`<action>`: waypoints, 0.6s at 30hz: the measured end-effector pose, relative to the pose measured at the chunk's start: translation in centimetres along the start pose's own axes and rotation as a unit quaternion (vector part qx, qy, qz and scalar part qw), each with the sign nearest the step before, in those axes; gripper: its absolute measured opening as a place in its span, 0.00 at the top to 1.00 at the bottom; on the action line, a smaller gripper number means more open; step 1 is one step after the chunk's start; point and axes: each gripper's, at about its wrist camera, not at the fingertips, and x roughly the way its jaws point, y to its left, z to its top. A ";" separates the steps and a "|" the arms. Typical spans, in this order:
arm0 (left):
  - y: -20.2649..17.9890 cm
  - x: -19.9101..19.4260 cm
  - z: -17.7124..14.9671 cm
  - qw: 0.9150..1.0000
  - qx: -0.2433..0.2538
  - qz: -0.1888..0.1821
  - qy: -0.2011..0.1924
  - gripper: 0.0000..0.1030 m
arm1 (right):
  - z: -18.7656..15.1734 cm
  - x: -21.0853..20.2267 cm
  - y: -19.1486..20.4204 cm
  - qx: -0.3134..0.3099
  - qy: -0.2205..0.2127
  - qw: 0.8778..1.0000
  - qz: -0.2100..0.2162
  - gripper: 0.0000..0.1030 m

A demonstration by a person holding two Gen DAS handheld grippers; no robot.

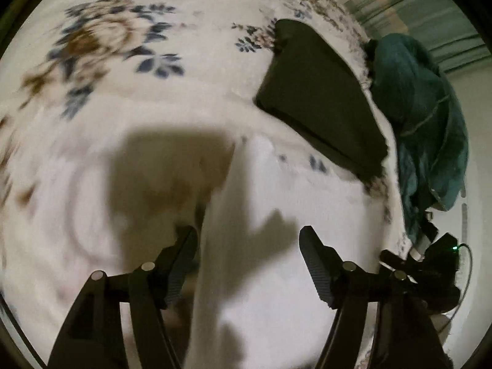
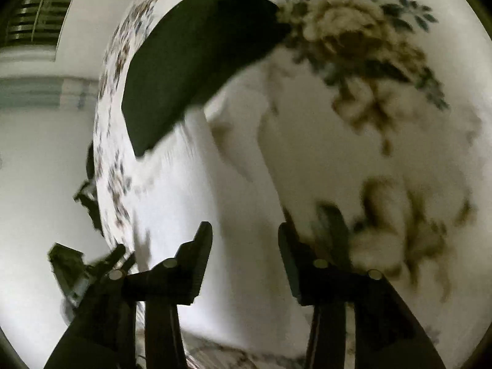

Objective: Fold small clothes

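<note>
A white garment (image 1: 261,246) lies on the floral bed cover (image 1: 101,49) and runs up between the fingers of my left gripper (image 1: 247,240), which is open above it. In the right wrist view the same white garment (image 2: 233,215) lies under my right gripper (image 2: 244,236), also open. A folded dark garment (image 1: 319,95) rests on the bed beyond the white one; it also shows in the right wrist view (image 2: 196,61). Both views are blurred by motion.
A teal cloth (image 1: 424,117) hangs off the bed's right edge in the left wrist view. The other gripper (image 1: 430,264) shows at lower right there, and at lower left (image 2: 89,267) in the right wrist view. A wall and window blinds (image 2: 40,12) lie beyond the bed edge.
</note>
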 end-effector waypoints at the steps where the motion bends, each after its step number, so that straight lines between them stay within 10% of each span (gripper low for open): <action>1: 0.1 0.9 0.8 1.000 0.003 -0.005 0.005 0.38 | 0.7 0.2 0.1 -0.005 0.002 1.000 -0.007 0.54; 3: -0.3 2.2 2.1 1.000 0.022 0.004 0.010 0.90 | 2.0 1.8 2.0 -0.033 -0.008 0.999 -0.039 0.69; 5: -0.8 1.7 2.5 1.000 0.027 0.001 -0.005 0.89 | 2.6 1.6 3.5 -0.063 -0.029 0.996 -0.051 0.95; 10: 1.5 1.0 2.8 1.000 0.003 0.009 -0.024 0.92 | 4.6 -0.5 3.6 -0.048 -0.093 0.991 -0.084 0.97; 18: 3.4 2.3 2.7 0.999 -0.025 -0.024 0.026 0.83 | 6.6 4.0 2.9 -0.045 -0.015 0.994 -0.101 0.95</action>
